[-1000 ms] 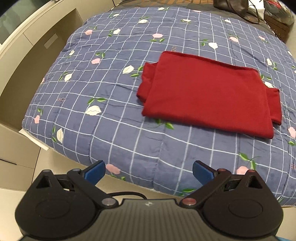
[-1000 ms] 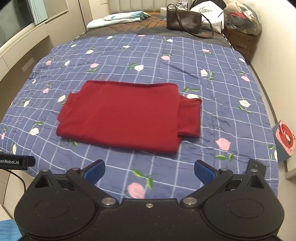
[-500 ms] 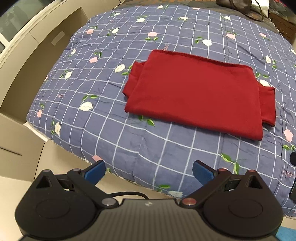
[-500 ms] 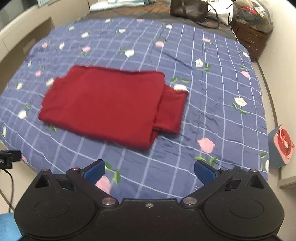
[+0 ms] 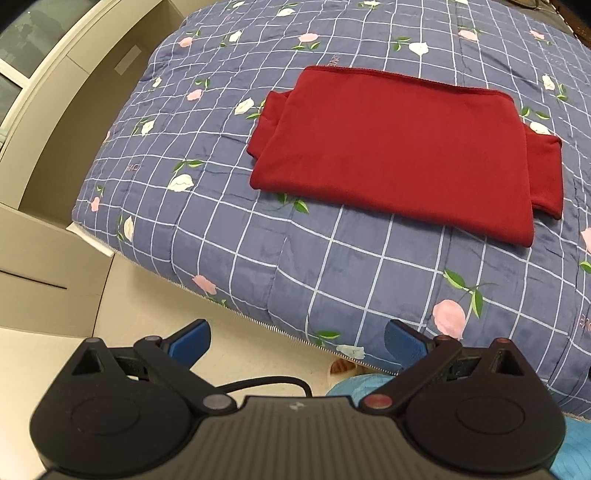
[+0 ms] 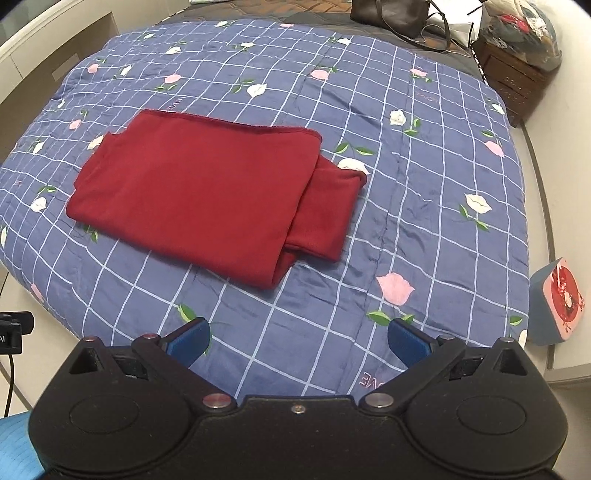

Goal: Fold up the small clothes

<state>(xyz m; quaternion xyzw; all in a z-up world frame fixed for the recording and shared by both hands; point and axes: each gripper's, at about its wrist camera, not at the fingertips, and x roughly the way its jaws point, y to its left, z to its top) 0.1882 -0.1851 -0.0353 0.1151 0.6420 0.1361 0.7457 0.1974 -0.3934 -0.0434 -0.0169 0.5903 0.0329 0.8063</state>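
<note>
A dark red garment (image 5: 399, 155) lies folded into a flat rectangle on the blue floral quilt (image 5: 229, 236), with a folded sleeve sticking out at each short end. In the right wrist view the same red garment (image 6: 207, 192) sits left of centre on the quilt (image 6: 424, 206). My left gripper (image 5: 297, 341) is open and empty, held back over the bed's near edge and the floor, well short of the garment. Over the quilt's near part my right gripper (image 6: 298, 341) is open too, with nothing between its blue pads, a little short of the garment's near right corner.
A beige cabinet and wall panel (image 5: 62, 122) run along the bed's left side. At the far end lie a dark handbag (image 6: 395, 14) and a wooden nightstand (image 6: 513, 85) with piled items. A pink and blue box (image 6: 557, 299) stands on the floor at right. Something blue (image 5: 369, 387) shows below the left gripper.
Both grippers have shifted rightward along the bed, so the garment sits further left in the right wrist view. The left gripper pulled back over the bed's edge. Both stayed open.
</note>
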